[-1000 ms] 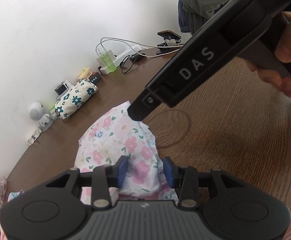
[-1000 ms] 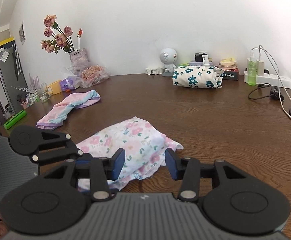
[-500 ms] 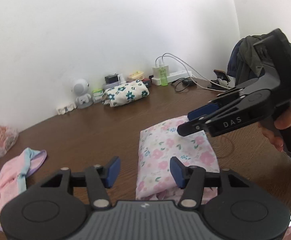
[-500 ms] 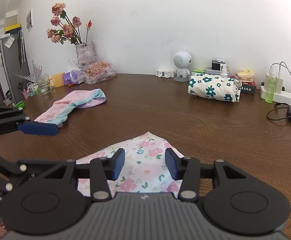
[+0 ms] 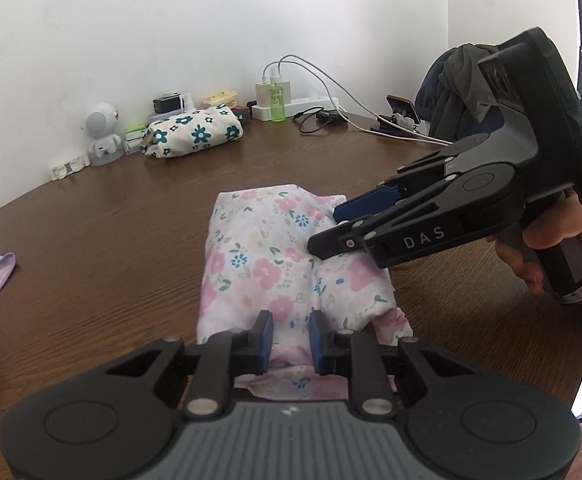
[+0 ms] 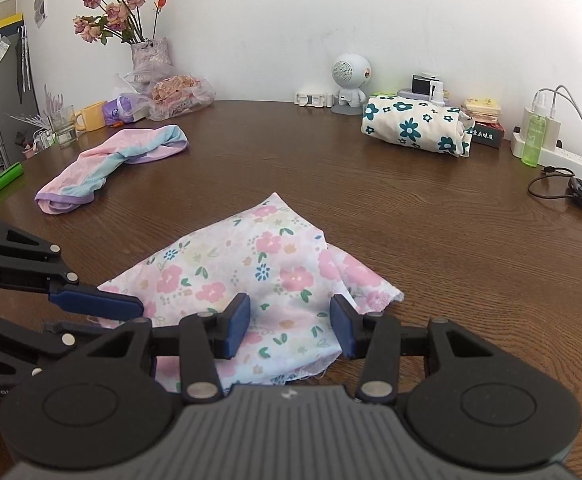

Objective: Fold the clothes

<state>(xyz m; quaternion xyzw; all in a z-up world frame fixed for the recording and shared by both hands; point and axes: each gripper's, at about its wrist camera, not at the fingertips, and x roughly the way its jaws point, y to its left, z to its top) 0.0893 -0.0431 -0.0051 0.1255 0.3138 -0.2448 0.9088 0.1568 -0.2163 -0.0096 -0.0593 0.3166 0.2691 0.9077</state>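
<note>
A pink floral cloth point(image 5: 259, 264) lies folded into a rough rectangle on the brown table point(image 5: 91, 240). My left gripper point(image 5: 291, 336) is low at the cloth's near edge. Its jaws are closing, with fabric showing in the narrow gap between the pads, and I see no firm pinch. In the right wrist view one of its blue fingers point(image 6: 95, 300) rests over the left edge of the cloth point(image 6: 227, 272). My right gripper point(image 6: 291, 324) hangs open just above the cloth's near right part. From the left wrist view the right gripper point(image 5: 327, 230) points down at the cloth's right side, held by a hand.
A pink and blue garment point(image 6: 111, 164) lies at the left. A folded bundle with teal flowers point(image 6: 415, 128) sits at the back beside a white robot toy point(image 6: 351, 76). A vase of flowers point(image 6: 149, 56), a yellow mug point(image 6: 91, 116), and a power strip with cables point(image 6: 551, 148) line the wall.
The left gripper has swung round to the cloth's near edge and its jaws have narrowed. The right gripper has come down closer over the cloth.
</note>
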